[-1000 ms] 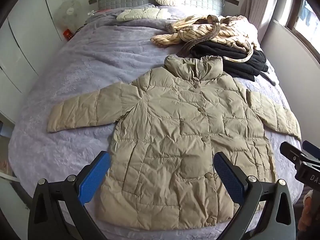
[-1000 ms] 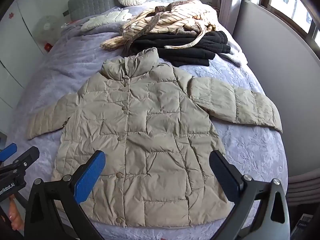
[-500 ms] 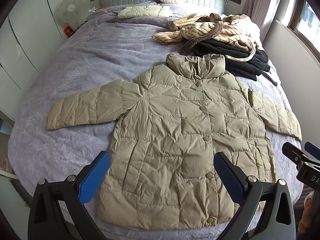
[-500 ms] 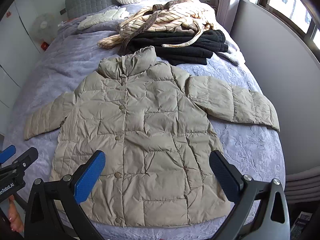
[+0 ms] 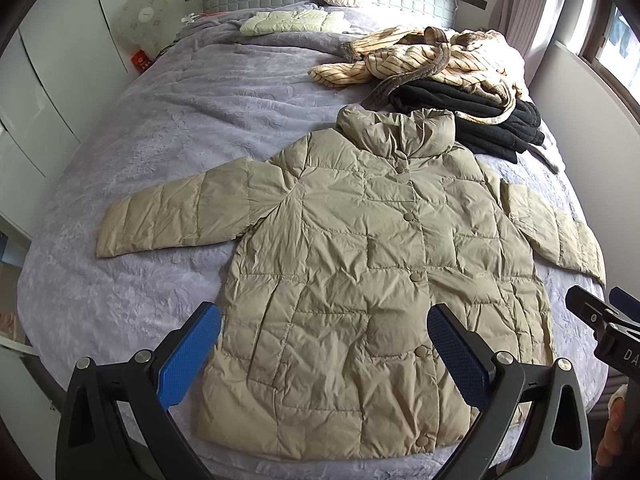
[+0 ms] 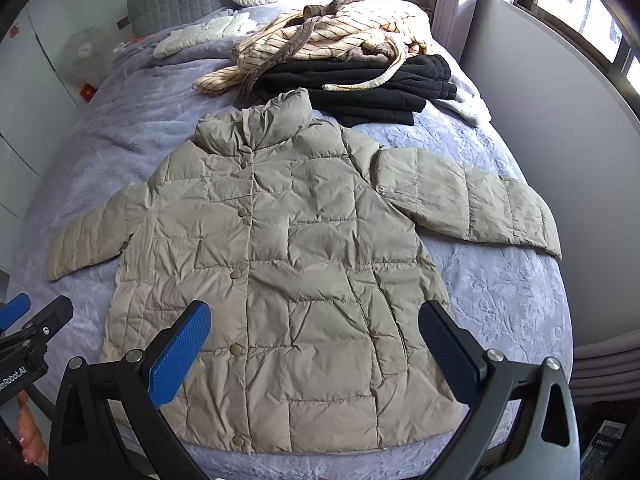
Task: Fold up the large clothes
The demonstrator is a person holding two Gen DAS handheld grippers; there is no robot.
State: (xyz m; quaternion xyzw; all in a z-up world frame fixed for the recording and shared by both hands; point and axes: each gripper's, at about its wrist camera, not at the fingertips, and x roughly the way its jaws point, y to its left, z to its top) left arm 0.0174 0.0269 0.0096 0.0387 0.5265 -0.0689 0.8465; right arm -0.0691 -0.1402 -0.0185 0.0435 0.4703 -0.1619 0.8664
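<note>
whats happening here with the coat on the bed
A person holds a two-finger tool in each hand over a bed, about to fold a beige puffer coat. The coat lies flat, buttoned, front up, with both sleeves spread out. The left tool and right tool are both open, hovering near the hem and gripping nothing. Folding has not started. Behind the collar sit a striped robe and folded black clothes.

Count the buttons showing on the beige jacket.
5, down the front placket: one below the collar, one at the chest, one at the waist, one lower, one at the hem. The collar may hide another.
</note>
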